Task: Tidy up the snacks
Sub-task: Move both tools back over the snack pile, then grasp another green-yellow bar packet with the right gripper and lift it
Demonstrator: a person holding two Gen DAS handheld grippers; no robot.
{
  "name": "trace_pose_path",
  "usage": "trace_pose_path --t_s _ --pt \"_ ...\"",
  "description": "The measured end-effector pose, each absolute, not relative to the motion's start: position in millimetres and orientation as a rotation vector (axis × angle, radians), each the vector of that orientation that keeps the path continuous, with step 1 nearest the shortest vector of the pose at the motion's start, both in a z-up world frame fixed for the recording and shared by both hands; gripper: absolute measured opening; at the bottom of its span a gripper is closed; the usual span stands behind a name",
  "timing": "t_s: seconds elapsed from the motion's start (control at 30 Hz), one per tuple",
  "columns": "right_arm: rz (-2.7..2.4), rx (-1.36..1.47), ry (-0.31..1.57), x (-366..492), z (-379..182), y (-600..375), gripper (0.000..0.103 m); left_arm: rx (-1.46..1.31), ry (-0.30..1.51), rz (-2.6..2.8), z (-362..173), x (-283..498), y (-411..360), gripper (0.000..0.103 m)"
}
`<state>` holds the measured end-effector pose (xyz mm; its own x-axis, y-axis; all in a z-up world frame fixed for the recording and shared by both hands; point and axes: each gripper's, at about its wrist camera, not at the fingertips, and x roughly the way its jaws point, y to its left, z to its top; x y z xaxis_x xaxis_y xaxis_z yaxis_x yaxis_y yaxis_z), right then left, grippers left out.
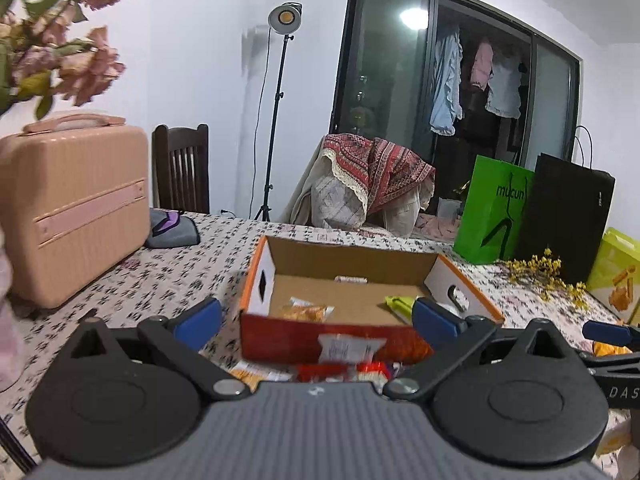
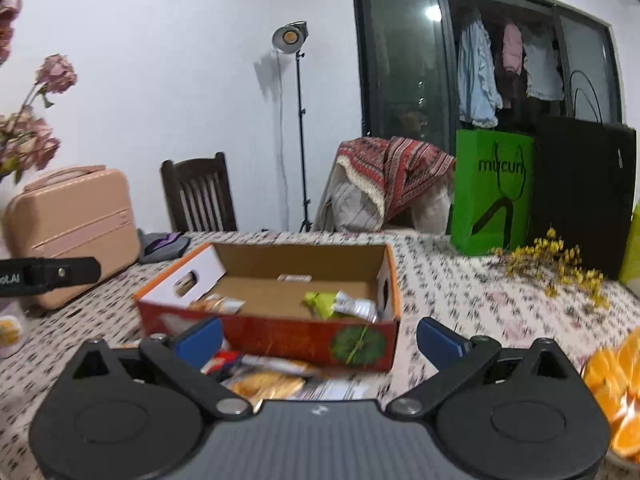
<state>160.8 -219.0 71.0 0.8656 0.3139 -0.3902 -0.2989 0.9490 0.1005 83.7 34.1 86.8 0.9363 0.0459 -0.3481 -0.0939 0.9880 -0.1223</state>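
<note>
An open cardboard box (image 1: pixel 280 336) with red front and orange rim stands on the patterned tablecloth; it also shows in the right wrist view (image 2: pixel 280 336). Inside lie an orange snack packet (image 1: pixel 304 312), a yellow-green packet (image 2: pixel 320 304) and a small packet at the back (image 2: pixel 294 278). More snack packets (image 1: pixel 348 364) lie on the table in front of the box, also seen in the right wrist view (image 2: pixel 264 384). My left gripper (image 1: pixel 316 318) is open and empty before the box. My right gripper (image 2: pixel 320 338) is open and empty at the box's near right corner.
A pink case (image 1: pixel 72 208) stands at the left, a grey pouch (image 1: pixel 172 228) behind it. A green bag (image 2: pixel 492 192) and a black bag (image 2: pixel 584 192) stand at the back right, with dried yellow flowers (image 2: pixel 560 264). Orange slices (image 2: pixel 616 392) sit at the right edge.
</note>
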Motion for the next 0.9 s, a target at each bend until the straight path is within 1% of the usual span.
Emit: trace_pose_path --t_s 0.27,0.53,0.9 --pt "0.356 0.027 0.450 120.3 58.2 -219.5 0.103 -0.145 0.374 0.096 72.1 42.0 39.4 0.103" --pt "0.374 0.009 0.490 102.7 44.1 -218.6 0.103 -0.143 0.413 0.100 50.6 20.1 43.8 0.103" --pt "0.378 0.006 0.547 100.5 20.3 -223.7 0.103 -0.126 0.459 0.089 29.2 15.9 37.3 0.103"
